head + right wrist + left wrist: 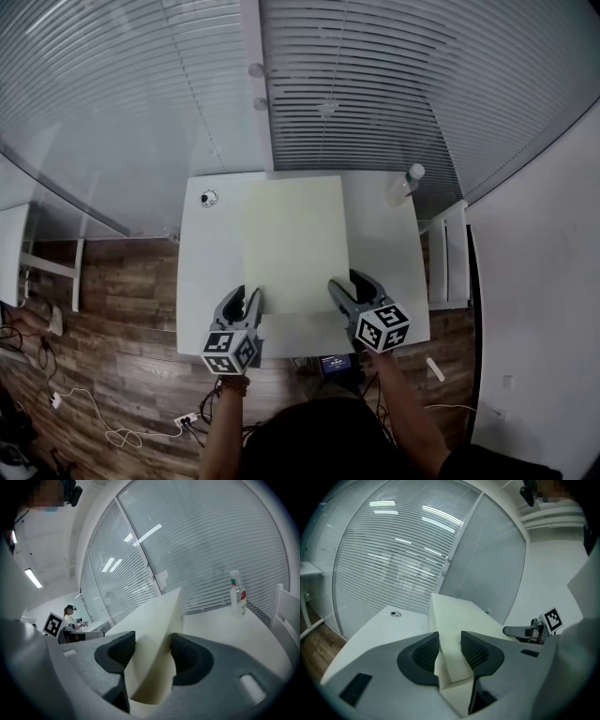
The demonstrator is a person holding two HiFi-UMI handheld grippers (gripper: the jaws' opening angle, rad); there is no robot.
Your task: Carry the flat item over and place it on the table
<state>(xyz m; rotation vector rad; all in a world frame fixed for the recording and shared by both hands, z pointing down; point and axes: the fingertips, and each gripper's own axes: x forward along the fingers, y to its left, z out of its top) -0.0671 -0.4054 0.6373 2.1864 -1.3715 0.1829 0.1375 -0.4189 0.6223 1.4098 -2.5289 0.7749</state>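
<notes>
A flat cream board [295, 242] spreads over the middle of the white table [204, 272]. My left gripper [251, 300] is shut on its near left corner, and my right gripper [339, 289] is shut on its near right corner. In the left gripper view the board [454, 613] runs away from the left gripper [450, 645], pinched between the dark pads. In the right gripper view the board [157, 613] fills the gap of the right gripper [152, 649] and stands above the tabletop. Whether its far edge touches the table I cannot tell.
A clear plastic bottle [405, 185] stands at the table's far right corner, also shown as the bottle [237, 595]. A small round fitting [208, 198] sits at the far left. Glass walls with blinds rise behind. A white rack [452, 253] flanks the right; cables [112, 427] lie on the wood floor.
</notes>
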